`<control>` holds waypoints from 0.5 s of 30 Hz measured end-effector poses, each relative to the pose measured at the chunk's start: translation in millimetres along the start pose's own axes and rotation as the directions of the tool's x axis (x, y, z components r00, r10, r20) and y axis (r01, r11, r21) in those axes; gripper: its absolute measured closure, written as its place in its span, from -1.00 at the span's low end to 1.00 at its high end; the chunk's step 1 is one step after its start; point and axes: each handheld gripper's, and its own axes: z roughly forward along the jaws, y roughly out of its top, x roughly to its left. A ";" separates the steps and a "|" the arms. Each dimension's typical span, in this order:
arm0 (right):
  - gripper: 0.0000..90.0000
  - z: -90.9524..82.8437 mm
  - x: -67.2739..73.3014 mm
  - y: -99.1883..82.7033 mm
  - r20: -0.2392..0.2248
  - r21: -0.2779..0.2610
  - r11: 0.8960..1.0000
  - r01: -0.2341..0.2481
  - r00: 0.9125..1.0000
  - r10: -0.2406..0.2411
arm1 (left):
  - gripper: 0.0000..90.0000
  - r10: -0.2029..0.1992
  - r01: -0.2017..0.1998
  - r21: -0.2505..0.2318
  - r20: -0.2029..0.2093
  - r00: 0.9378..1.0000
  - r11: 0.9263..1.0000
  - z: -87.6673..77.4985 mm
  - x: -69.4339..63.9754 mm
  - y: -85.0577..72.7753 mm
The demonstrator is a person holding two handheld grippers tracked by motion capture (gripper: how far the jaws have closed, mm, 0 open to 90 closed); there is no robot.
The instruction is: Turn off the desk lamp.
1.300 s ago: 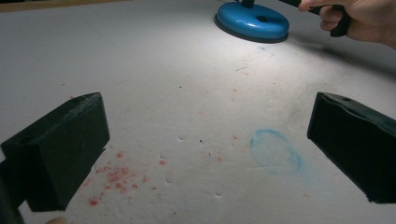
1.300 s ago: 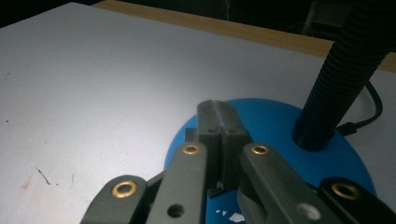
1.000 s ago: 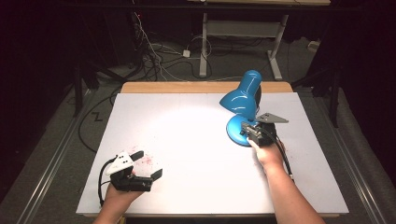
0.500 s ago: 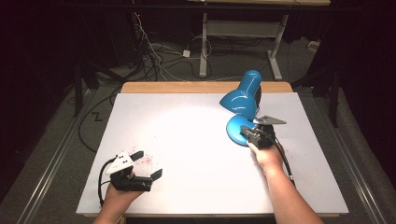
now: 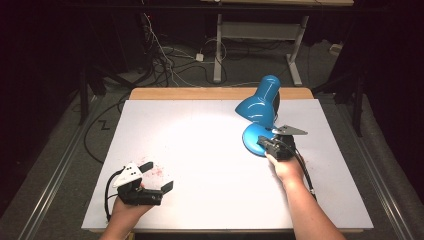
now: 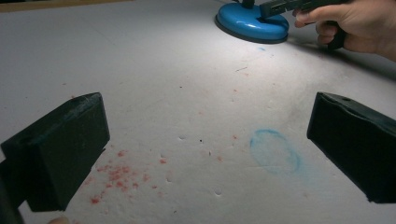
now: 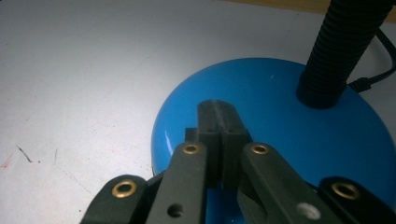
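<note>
A blue desk lamp [image 5: 260, 102] stands lit at the back right of the white table [image 5: 200, 150], its shade throwing a bright pool to the left. Its round base [image 7: 280, 107] carries a black ribbed neck [image 7: 343, 51]. My right gripper [image 7: 219, 121] is shut with nothing between the jaws, and its tips lie over the near edge of that base [image 5: 251, 136]. In the high view the right gripper [image 5: 261, 143] points left at the base. My left gripper [image 5: 159, 176] rests at the front left, open and empty; its own view has the left gripper [image 6: 210, 135] over bare table.
Red specks [image 6: 114, 175] and a faint blue ring [image 6: 274, 150] mark the table surface near the left gripper. The lamp's black cord [image 7: 373, 77] leaves behind the base. Cables and a desk frame [image 5: 260, 35] lie on the dark floor beyond the table.
</note>
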 end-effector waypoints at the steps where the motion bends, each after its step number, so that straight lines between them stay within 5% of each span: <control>1: 1.00 0.1 -0.1 -0.2 0.001 -0.002 1.000 0.002 1.000 -0.002 | -1.00 0.000 0.000 -0.001 0.000 1.000 1.000 -0.1 -0.1 0.0; 15: 1.00 0.5 -2.0 -1.1 -0.001 -0.006 1.000 -0.005 1.000 0.005 | -1.00 -0.001 0.001 -0.002 0.002 1.000 1.000 -0.3 0.7 0.1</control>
